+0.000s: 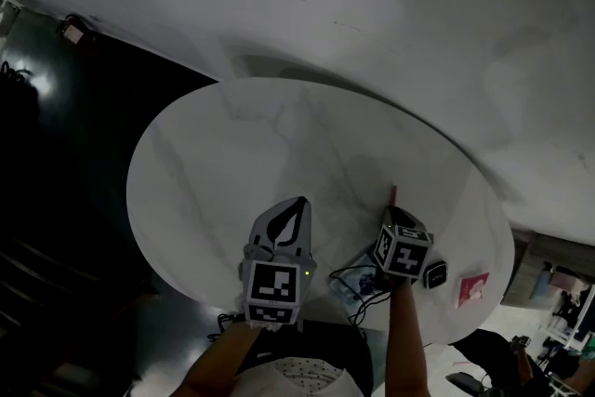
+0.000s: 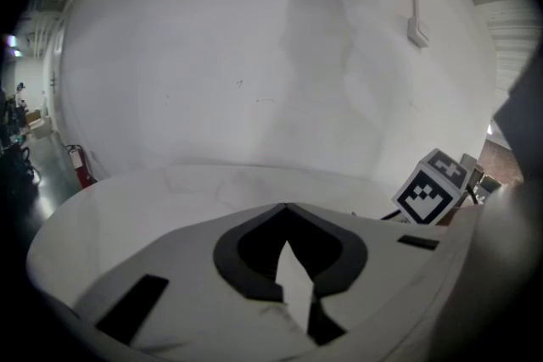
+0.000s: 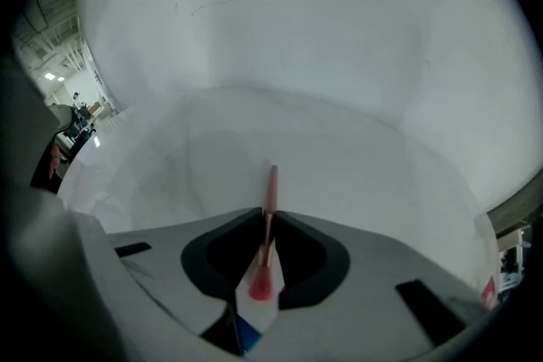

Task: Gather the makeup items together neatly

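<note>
On the round white table point(image 1: 204, 153), my right gripper point(image 1: 393, 211) points steeply down near the front right edge. In the right gripper view, this gripper point(image 3: 268, 214) is shut on a slim pink makeup brush point(image 3: 271, 186). The handle sticks out ahead of the jaws and the pink bristle head lies back between them. The brush tip point(image 1: 393, 193) shows just past the jaws in the head view. My left gripper point(image 1: 298, 202) hovers to the left over the table's front. Its jaws point(image 2: 286, 208) meet at the tips with nothing between them.
A small black compact point(image 1: 435, 274) and a pink packet point(image 1: 472, 288) lie at the table's right front edge. A clear bluish item point(image 1: 351, 290) with a dark cable sits between the two grippers. A pale wall stands behind the table, with dark floor to the left.
</note>
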`<state>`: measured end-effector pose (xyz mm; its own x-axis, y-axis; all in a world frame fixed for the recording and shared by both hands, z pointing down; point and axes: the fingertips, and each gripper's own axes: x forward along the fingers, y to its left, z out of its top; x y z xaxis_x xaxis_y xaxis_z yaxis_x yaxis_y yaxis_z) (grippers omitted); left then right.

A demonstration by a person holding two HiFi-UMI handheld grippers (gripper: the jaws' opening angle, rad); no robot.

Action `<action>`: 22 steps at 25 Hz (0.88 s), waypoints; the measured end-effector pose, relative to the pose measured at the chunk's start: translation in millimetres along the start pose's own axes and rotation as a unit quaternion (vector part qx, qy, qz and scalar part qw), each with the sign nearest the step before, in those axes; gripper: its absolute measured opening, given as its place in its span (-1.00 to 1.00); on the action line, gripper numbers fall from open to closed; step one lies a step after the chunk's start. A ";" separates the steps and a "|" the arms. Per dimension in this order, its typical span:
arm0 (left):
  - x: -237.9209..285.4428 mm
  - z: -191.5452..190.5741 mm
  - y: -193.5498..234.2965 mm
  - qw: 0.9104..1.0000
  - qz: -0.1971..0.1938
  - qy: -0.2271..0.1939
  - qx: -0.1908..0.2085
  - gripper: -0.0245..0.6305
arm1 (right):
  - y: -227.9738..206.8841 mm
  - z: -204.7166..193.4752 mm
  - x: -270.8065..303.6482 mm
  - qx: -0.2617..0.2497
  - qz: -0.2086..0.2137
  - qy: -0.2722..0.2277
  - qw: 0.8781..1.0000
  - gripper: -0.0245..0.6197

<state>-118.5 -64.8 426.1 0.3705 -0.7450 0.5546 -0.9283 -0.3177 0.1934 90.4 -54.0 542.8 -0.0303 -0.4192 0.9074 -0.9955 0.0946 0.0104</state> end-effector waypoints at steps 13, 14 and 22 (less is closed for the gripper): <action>-3.2 -1.5 0.8 1.000 0.004 -0.002 0.000 -0.87 | -0.9 3.1 -2.1 0.052 0.007 -0.011 0.999 -0.73; -4.8 -1.8 1.8 1.000 0.005 -0.002 0.000 -0.87 | -0.4 4.2 -4.4 0.059 0.007 -0.016 0.998 -0.73; -16.5 0.9 17.2 0.999 0.025 -0.019 0.000 -0.87 | 35.6 27.1 -22.8 0.093 0.048 -0.057 0.993 -0.73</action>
<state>-140.6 -58.5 419.5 0.3237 -0.7818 0.5328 -0.9460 -0.2785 0.1661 53.2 -65.6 511.1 -0.1255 -0.5175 0.8464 -0.9866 -0.0244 -0.1612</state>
